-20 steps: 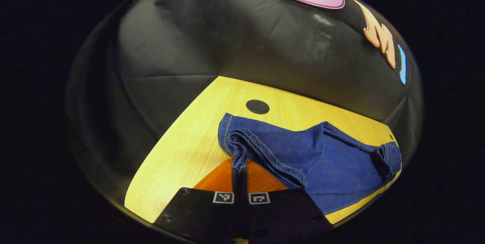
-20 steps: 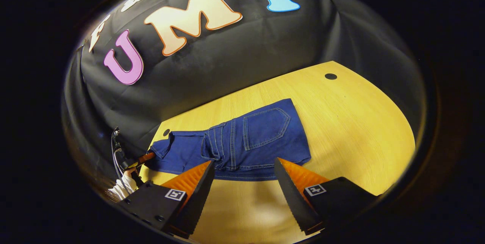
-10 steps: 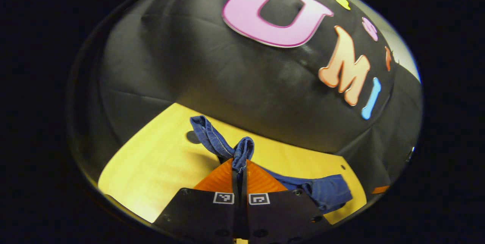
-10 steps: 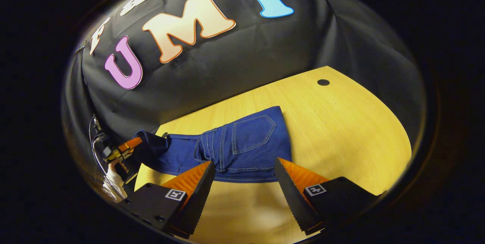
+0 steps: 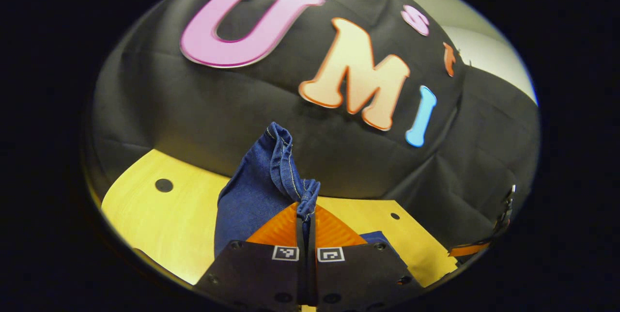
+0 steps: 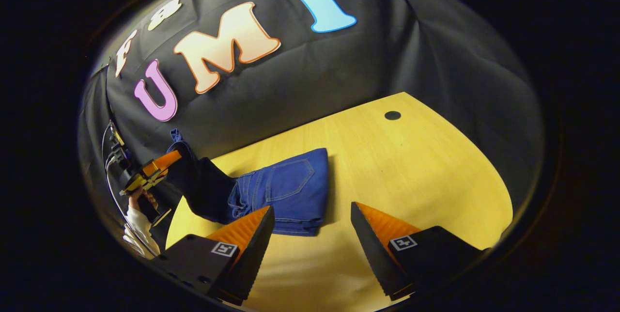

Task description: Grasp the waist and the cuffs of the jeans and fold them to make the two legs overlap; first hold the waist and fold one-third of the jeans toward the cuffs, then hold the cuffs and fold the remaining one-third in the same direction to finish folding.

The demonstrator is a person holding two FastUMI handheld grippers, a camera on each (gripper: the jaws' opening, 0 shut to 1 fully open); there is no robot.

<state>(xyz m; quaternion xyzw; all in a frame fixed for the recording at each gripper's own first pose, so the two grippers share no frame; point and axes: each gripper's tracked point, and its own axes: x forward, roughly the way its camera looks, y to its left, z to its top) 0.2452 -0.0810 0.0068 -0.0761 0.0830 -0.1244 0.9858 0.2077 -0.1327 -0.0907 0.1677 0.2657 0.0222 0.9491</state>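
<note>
Dark blue jeans (image 6: 286, 191) lie on the yellow wooden table (image 6: 416, 166), their pocketed waist part folded flat. My left gripper (image 5: 306, 215) is shut on the cuffs (image 5: 278, 166), which stand bunched up above its orange fingers (image 5: 281, 229). In the right gripper view the left gripper (image 6: 162, 163) holds the leg end raised off the table at far left, the cloth hanging down to the folded part. My right gripper (image 6: 312, 220) hovers open just in front of the jeans' near edge, nothing between its fingers (image 6: 252, 225).
A hand with a white sleeve (image 6: 138, 222) holds the left gripper at far left. Round black holes (image 6: 392, 115) (image 5: 163, 185) mark the tabletop. Bare table stretches to the right of the jeans. The black cloth wall rises behind the table.
The left gripper has lifted the cuffs well off the table and swung them toward the waist. The jeans' flat part has shortened and shifted left in the right gripper view. The right gripper stays open.
</note>
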